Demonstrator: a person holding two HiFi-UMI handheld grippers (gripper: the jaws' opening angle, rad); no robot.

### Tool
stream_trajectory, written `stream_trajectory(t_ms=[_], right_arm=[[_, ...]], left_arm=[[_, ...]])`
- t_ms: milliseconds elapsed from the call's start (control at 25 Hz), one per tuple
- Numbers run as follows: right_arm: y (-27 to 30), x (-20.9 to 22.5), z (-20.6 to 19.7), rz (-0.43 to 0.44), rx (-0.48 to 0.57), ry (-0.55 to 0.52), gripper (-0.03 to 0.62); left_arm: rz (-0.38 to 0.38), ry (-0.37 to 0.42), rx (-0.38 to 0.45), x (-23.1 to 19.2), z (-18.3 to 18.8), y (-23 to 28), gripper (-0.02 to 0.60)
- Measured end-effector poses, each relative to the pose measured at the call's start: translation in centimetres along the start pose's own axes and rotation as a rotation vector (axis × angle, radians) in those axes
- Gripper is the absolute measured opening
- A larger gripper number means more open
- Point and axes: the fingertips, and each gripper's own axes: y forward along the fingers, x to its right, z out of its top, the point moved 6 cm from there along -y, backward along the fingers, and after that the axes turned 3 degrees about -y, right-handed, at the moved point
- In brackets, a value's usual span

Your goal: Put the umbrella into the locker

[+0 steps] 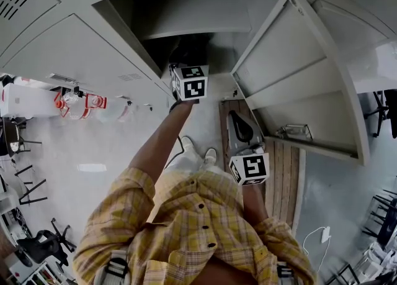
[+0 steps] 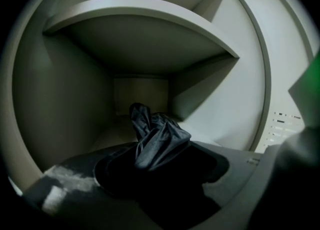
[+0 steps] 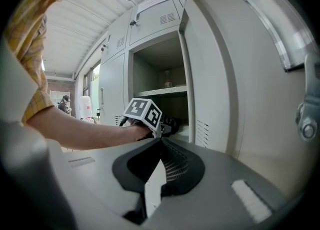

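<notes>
LOCKER ROOM: A person in a yellow plaid shirt (image 1: 198,221) stretches a bare left forearm (image 1: 162,141) straight into an open grey locker (image 2: 60,103). The left gripper (image 1: 186,60) is tipped slightly downward past the front edge of the lower compartment. Its jaws stand wide apart and press on nothing. The folded dark umbrella (image 2: 159,136) lies just ahead of them on the compartment floor, beneath the shelf (image 2: 145,11) and short of the back wall (the floor is in deep shadow, so how far the fabric reaches toward the front edge cannot be told). The right gripper (image 3: 160,141) is held low and close to the body, outside the locker and beside the swung-out door (image 1: 298,79). It points nearly level, its jaws drawn together with nothing between them.
</notes>
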Motion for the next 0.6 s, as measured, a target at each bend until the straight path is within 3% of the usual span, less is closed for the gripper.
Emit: stream_trajectory(t_ms=[320,600], right_arm=[[-0.9,-0.9,0.0,0.011,-0.017,-0.033,-0.002],[-2.0,-1.7,0.2,0.012,-0.004,-0.027,-0.002]], left_arm=[[-0.033,-0.014,0.013,-0.3,0.3,-1.5,0.301],[-0.041,0.005,0.074,0.0,1.8,-5.2,0.301]])
